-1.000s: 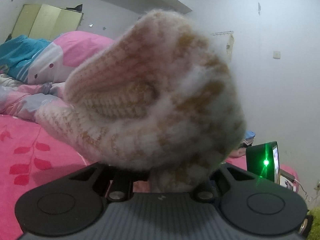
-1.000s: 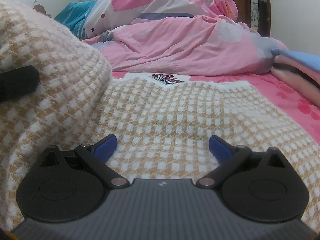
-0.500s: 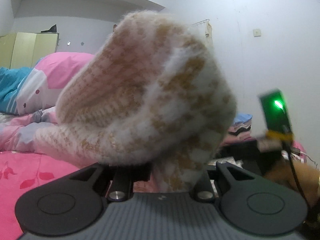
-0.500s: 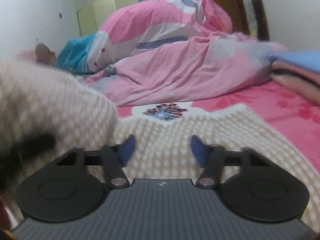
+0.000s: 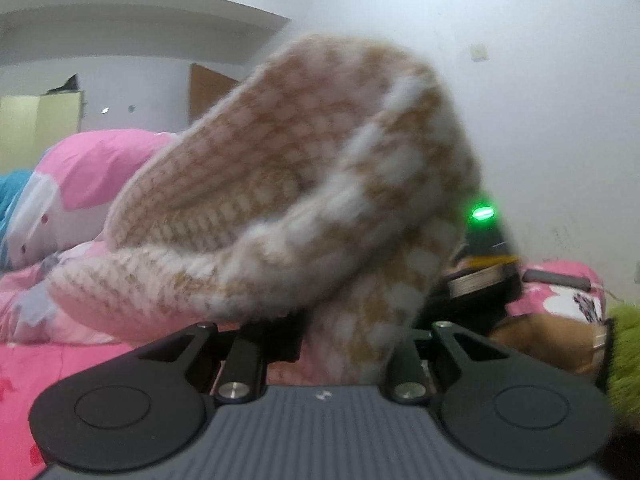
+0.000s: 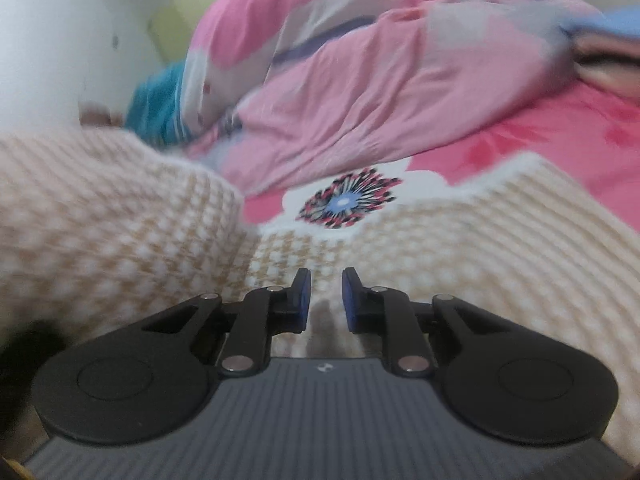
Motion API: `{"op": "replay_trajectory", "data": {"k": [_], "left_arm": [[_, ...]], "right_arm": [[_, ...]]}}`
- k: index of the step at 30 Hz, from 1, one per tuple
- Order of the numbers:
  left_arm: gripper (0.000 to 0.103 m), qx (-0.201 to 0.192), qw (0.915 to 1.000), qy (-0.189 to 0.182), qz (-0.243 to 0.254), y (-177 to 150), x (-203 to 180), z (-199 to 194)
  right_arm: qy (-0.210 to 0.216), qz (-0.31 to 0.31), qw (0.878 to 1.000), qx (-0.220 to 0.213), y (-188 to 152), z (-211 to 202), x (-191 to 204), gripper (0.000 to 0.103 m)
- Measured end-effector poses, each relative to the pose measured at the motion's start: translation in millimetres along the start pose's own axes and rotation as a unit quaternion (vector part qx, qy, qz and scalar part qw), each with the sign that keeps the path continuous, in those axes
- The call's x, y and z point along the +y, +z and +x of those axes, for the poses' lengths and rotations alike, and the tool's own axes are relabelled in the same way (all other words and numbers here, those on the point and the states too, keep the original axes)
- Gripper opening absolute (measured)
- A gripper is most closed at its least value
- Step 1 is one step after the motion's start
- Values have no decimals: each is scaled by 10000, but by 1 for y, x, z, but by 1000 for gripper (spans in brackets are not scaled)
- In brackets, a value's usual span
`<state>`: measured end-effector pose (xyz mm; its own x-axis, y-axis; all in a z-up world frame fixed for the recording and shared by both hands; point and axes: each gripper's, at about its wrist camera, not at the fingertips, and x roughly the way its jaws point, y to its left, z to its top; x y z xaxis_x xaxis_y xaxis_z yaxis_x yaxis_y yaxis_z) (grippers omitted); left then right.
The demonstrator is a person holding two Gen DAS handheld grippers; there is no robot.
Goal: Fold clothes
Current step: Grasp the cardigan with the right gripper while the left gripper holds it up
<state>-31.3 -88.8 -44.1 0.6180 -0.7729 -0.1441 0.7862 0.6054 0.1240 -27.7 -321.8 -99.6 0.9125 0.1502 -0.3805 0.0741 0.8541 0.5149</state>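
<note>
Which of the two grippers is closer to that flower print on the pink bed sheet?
Right. The right gripper points at the flower print just beyond the sweater; the left gripper, clamping sweater, shows no flower.

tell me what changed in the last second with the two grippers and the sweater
The right hand-held gripper went from wide open to nearly closed; its jaws are closing just above the sweater, with a narrow gap showing and no visible pinch. Its view tilted. The left hand-held gripper stayed clamped on a bunched sweater fold, rolling a little. The sweater still lies on the pink bedsheet.
</note>
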Motion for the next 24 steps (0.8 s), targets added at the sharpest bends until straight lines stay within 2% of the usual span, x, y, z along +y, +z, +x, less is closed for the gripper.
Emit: {"op": "replay_trajectory", "data": {"k": [4, 10, 13, 14, 15, 18, 21, 24], "left_arm": [[21, 143, 9991, -218, 325, 5, -16, 25], [22, 500, 9922, -734, 878, 2, -44, 70], [22, 802, 9842, -1001, 1218, -2, -61, 89], [22, 892, 9822, -1063, 1265, -3, -65, 95], [23, 969, 9804, -1111, 1307, -4, -70, 100], [25, 1116, 9772, -1144, 1399, -5, -86, 106], [28, 1225, 9754, -1101, 1464, -2, -78, 123], [31, 1288, 9718, -1108, 1635, 1, -84, 127]], "right_arm": [[186, 810, 9954, -475, -11, -64, -47, 18], [226, 1783, 9769, -1154, -47, -137, -87, 19], [539, 2257, 9629, -1377, -67, -151, -98, 21], [639, 2402, 9577, -1447, -73, -154, -101, 27], [681, 2541, 9532, -1491, -80, -157, -105, 27], [777, 3073, 9360, -1530, -103, -163, -120, 31], [1062, 3537, 9149, -1627, -120, -167, -130, 34], [1181, 3589, 9082, -1799, -126, -177, -130, 47]]}}
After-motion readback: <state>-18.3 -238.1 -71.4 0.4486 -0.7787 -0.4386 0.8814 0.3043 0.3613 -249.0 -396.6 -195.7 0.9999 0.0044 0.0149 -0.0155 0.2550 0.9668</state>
